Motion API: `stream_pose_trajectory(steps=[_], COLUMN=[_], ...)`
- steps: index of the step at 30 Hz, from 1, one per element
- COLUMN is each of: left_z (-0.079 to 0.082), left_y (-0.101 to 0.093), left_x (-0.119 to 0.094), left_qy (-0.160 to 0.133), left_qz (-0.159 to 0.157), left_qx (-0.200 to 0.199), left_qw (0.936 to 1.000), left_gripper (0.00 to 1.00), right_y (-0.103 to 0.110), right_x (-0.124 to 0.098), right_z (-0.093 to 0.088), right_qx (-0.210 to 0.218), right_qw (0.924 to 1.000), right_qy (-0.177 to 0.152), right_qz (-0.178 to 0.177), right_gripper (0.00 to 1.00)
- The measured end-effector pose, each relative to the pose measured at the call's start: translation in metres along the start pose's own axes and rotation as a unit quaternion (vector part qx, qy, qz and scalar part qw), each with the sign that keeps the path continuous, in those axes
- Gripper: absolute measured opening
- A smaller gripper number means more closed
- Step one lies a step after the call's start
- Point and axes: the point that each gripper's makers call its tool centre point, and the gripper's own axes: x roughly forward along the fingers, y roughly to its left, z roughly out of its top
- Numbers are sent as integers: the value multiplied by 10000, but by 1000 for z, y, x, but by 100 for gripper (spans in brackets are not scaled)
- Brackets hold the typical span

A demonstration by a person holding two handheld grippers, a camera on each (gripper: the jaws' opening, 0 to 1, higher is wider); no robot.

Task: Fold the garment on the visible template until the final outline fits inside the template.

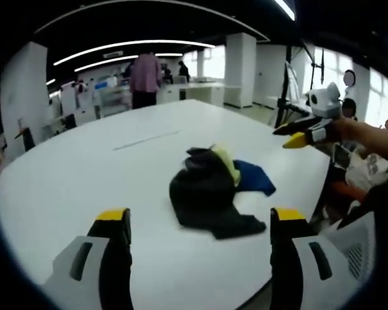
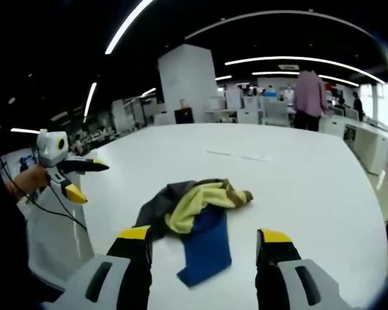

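A crumpled garment [image 1: 207, 194] in dark grey, yellow-green and blue lies in a heap on the white table [image 1: 84, 174]. In the right gripper view the garment [image 2: 194, 210] shows its blue part nearest the camera. A thin faint line [image 1: 145, 140] marks the tabletop beyond it, and the same line [image 2: 236, 155] appears in the right gripper view. My left gripper [image 1: 200, 218] is open, above the table short of the heap, nothing between its jaws. My right gripper [image 2: 204, 237] is open too, holding nothing. Each gripper appears in the other's view, held in the air off the table's edge: right gripper [image 1: 294, 134], left gripper [image 2: 94, 183].
A person in a pink shirt [image 1: 145, 74] stands beyond the far end of the table, also seen as the person [image 2: 308, 93]. White pillars [image 2: 187, 81], desks and a tripod stand [image 1: 288, 90] fill the room behind. People sit at the right [image 1: 362, 168].
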Motion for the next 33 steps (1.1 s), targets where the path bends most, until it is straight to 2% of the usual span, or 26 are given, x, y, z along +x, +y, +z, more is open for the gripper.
stream_pose_trajectory(steps=[5, 16, 20, 33], left_z=[7, 29, 38, 50], left_y=[-8, -16, -16, -18], left_x=[9, 35, 49, 89], left_qy=[-61, -230, -295, -191], left_qz=[-161, -382, -453, -590], left_qx=[6, -163, -307, -447], left_qw=[9999, 9989, 9981, 9971], left_gripper=[78, 60, 55, 43], right_y=[-6, -13, -17, -26], right_x=[6, 27, 37, 70], right_z=[2, 8, 11, 11], right_qx=[50, 204, 277, 427], right_qw=[10000, 9998, 9996, 9988], right_qy=[24, 73, 94, 255], right_qz=[-50, -53, -50, 47], right_gripper=[49, 33, 29, 22])
